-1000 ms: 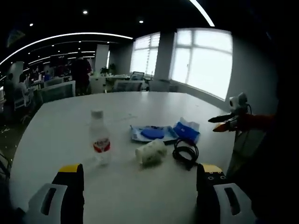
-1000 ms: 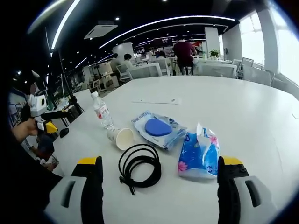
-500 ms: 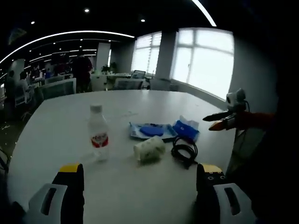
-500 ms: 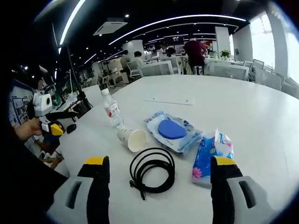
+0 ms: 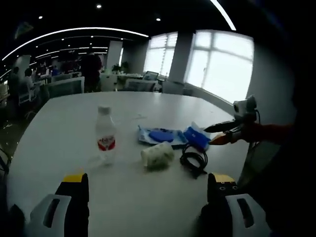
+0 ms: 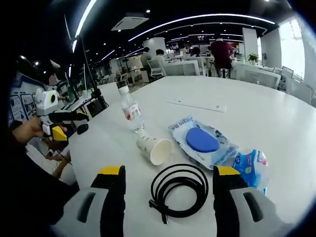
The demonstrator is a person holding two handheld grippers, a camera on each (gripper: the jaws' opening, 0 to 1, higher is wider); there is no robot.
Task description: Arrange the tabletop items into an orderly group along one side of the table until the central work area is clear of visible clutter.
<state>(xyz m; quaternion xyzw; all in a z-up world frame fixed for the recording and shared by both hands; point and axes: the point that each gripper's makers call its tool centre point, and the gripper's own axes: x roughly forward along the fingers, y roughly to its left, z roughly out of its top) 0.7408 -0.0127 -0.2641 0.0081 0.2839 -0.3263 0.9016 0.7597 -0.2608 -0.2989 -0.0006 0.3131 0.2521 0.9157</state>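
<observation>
On the white table [image 5: 54, 128] stand a clear water bottle [image 5: 105, 140] with a red label, a paper cup [image 5: 157, 154] on its side, a black coiled cable [image 5: 194, 159], a clear pack with a blue pad [image 5: 160, 136] and a blue tissue pack [image 5: 197, 138]. My left gripper [image 5: 148, 190] is open near the table's edge, holding nothing. My right gripper [image 5: 219, 134] comes in from the right by the tissue pack. In the right gripper view my right gripper [image 6: 169, 173] is open, with the cable [image 6: 178, 190] lying between its jaws. The cup [image 6: 155, 148], bottle [image 6: 131, 111], pad pack [image 6: 202, 143] and tissue pack [image 6: 252, 168] lie beyond.
A thin white paper strip [image 6: 197, 105] lies farther out on the table [image 6: 276, 113]. My left gripper [image 6: 61, 124], held in a hand, shows past the table's left edge. Desks, chairs and people fill the office behind. Bright windows [image 5: 219, 64] line the far wall.
My right gripper has moved in toward the cable and its jaws have narrowed a little. In the left gripper view it now reaches over the tissue pack. The items have not moved.
</observation>
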